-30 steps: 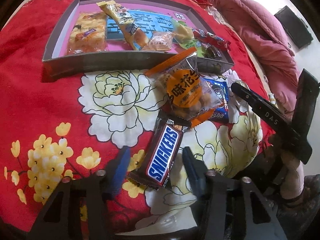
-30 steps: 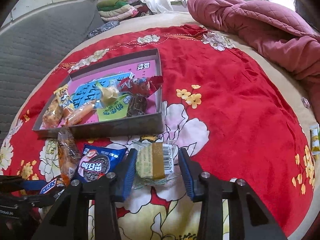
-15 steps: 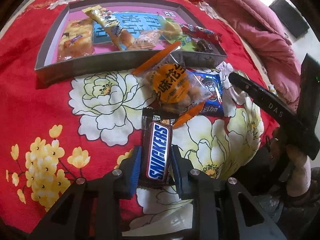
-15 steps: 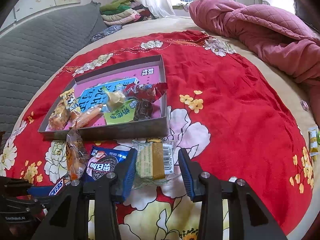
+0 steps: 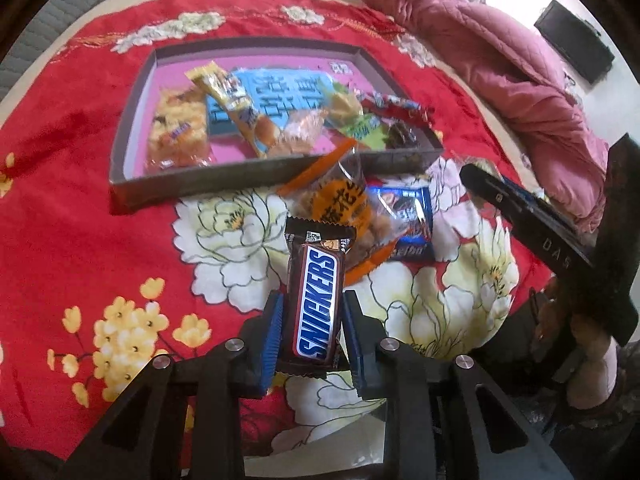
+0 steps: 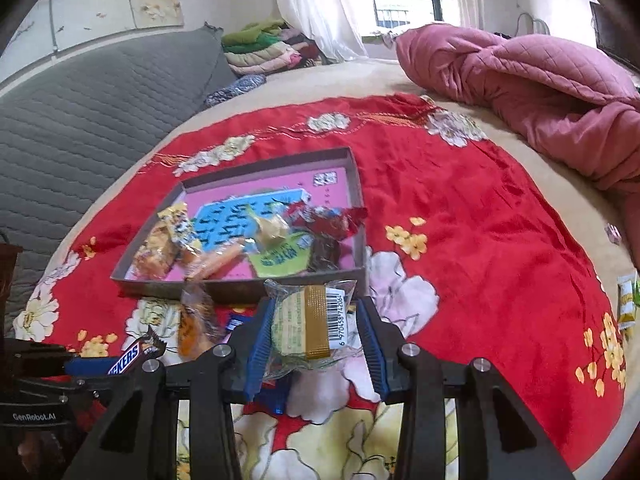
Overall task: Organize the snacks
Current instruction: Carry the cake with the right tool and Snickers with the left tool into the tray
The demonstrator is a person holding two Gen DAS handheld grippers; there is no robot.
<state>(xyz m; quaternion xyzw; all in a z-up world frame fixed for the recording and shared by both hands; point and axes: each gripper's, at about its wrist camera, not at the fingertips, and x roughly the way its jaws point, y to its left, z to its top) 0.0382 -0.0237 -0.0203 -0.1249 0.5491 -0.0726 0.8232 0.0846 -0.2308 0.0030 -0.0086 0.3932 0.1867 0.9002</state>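
left hand-held gripper (image 5: 312,334) | clamps Snickers bar (image 5: 318,304) | lengthwise between pads

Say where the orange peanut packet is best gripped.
Take the peanut packet across its narrow width near the end pointing away from the tray, coming from above: it lies flat, leaning on the tray wall, overlapping the blue packet.

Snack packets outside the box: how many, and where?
5, perhaps more hidden. Snickers bar in the left gripper; round cake in the right gripper; orange packet and blue packet before the box; green packet at the cloth's edge.
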